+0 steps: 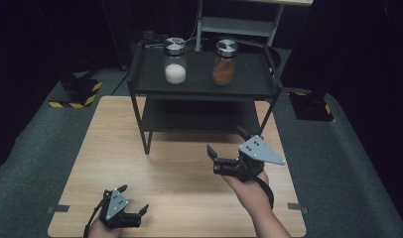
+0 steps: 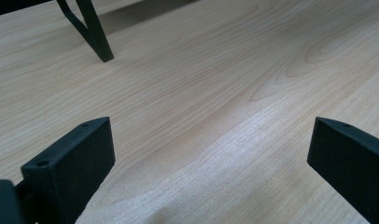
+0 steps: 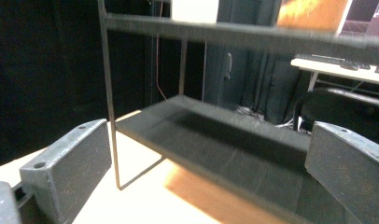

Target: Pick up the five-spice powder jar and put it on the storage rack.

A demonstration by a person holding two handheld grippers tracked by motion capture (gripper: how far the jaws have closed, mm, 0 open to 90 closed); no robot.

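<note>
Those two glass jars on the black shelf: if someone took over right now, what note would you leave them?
Left gripper: open, holding nothing, low over the light wooden table near its front edge.
Right gripper: open, holding nothing, raised in front of the black metal two-tier shelf, facing its lower tier.
Glass jar of white powder with a metal lid and glass jar of brown powder with a metal lid: upright and apart on the top tier.
Done: nothing yet, both jars untouched.
Left: probably reach up and grasp a jar; the brown one is nearer.
</note>
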